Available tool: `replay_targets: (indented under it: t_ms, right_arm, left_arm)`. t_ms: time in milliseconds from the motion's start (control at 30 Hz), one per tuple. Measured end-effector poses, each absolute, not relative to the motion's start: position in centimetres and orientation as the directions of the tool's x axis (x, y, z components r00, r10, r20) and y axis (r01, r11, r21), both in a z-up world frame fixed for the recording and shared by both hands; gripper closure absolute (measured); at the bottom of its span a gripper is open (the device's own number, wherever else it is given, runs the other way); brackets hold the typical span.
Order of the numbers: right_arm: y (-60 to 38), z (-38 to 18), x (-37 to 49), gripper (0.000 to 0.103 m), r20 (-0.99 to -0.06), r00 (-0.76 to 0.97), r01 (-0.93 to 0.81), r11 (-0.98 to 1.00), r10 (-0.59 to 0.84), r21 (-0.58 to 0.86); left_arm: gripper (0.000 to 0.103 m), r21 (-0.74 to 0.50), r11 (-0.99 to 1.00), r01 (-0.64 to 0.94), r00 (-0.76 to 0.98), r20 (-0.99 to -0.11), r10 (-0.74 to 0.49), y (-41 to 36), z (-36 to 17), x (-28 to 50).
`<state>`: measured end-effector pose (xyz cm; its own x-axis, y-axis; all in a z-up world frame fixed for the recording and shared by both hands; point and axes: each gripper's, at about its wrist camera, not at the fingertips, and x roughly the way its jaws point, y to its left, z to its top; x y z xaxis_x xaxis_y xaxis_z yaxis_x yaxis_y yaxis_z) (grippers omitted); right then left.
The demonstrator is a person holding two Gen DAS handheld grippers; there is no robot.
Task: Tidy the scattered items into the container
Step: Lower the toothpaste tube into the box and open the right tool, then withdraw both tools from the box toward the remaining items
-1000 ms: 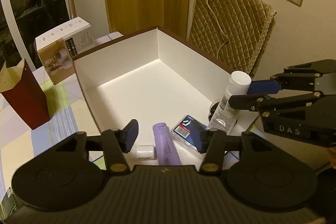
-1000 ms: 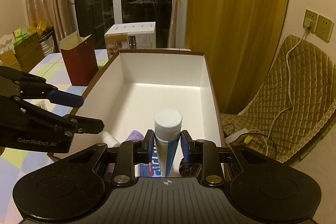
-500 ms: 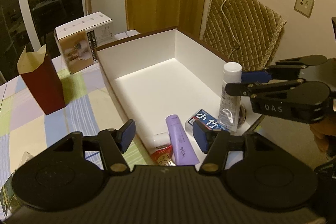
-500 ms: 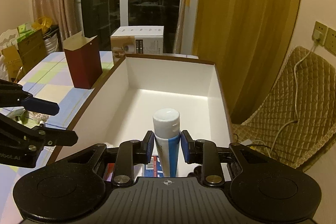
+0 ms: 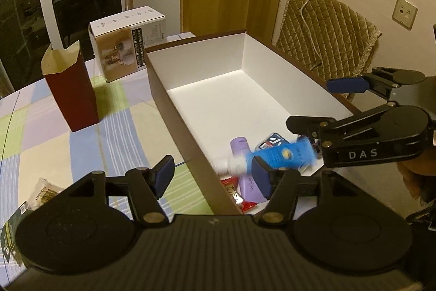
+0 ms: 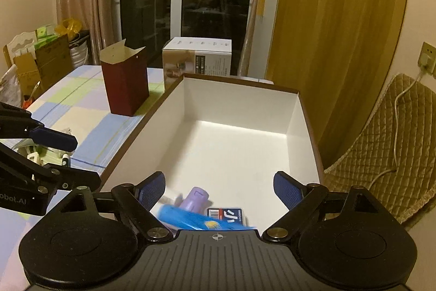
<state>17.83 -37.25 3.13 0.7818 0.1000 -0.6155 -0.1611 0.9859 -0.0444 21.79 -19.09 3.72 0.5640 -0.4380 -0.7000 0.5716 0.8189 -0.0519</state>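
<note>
My right gripper (image 6: 219, 191) is opening wide above the white box (image 6: 239, 97), the blue-and-white bottle (image 6: 190, 218) dropping free; my left gripper (image 5: 212, 175), opening too, grips nothing, so next I'd lift clear.

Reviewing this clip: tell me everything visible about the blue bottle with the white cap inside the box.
The blue plastic bottle with a white cap lies on its side at the near end of the white-lined open box, motion-blurred in both views. It carries a small yellow mark and light print that is unreadable. It rests across the lilac tube and beside the blue-and-white packet. The right gripper stands above it, fingers opening and apart from it. Nothing holds it.
</note>
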Motion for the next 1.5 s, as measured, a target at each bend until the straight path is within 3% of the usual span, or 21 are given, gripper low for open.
replay_targets:
  t_ms: [700,1500]
  right_arm:
    - [-34.4,4.7,13.7,0.011,-0.6,0.789,-0.171,0.985,0.133,-0.006]
    - [-23.1,5.6,8.9,0.011,-0.588,0.743,-0.369,0.929,0.319,0.038]
  left_arm:
    - [0.04,-0.054,0.868,0.494,0.599,-0.701,-0.386,-13.8,4.1,18.6]
    - [0.033,-0.062,0.982,0.177,0.665,-0.728,-0.166,1.5,3.5,10.8]
